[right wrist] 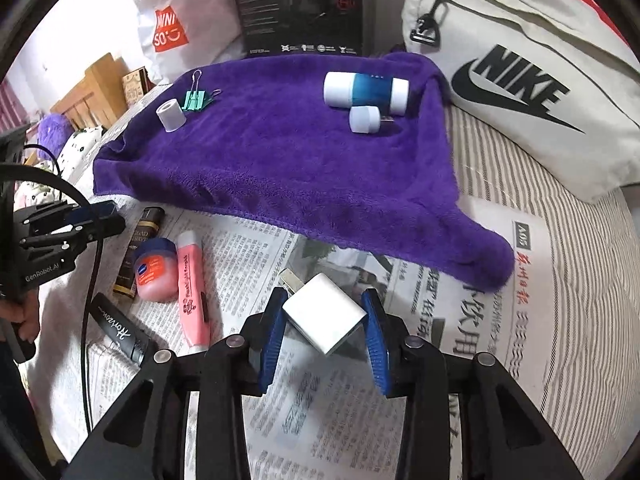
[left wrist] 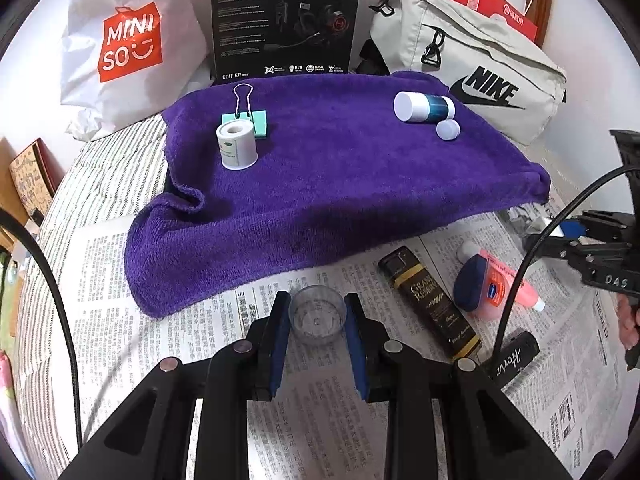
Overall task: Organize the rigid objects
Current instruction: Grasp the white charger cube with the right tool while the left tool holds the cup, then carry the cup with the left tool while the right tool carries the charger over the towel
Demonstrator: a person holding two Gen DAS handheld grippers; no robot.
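Looking along the left gripper (left wrist: pixel 318 314), its blue pads were closed on a small clear plastic cup (left wrist: pixel 317 314) above the newspaper (left wrist: pixel 168 264), in front of the purple towel (left wrist: pixel 332 184). From the right wrist view, the right gripper (right wrist: pixel 325 312) held a white charger plug (right wrist: pixel 326 314) between its pads, tilted, over the newspaper just beside the towel's near edge.

White plastic bag (left wrist: pixel 120 44): MINISO
Black box (left wrist: pixel 286 20): EDIFIER
Beige bag (right wrist: pixel 520 80): NIKE
Black tube (right wrist: pixel 120 332): Horizon
Left gripper (right wrist: pixel 96 220): GenRobot.AI
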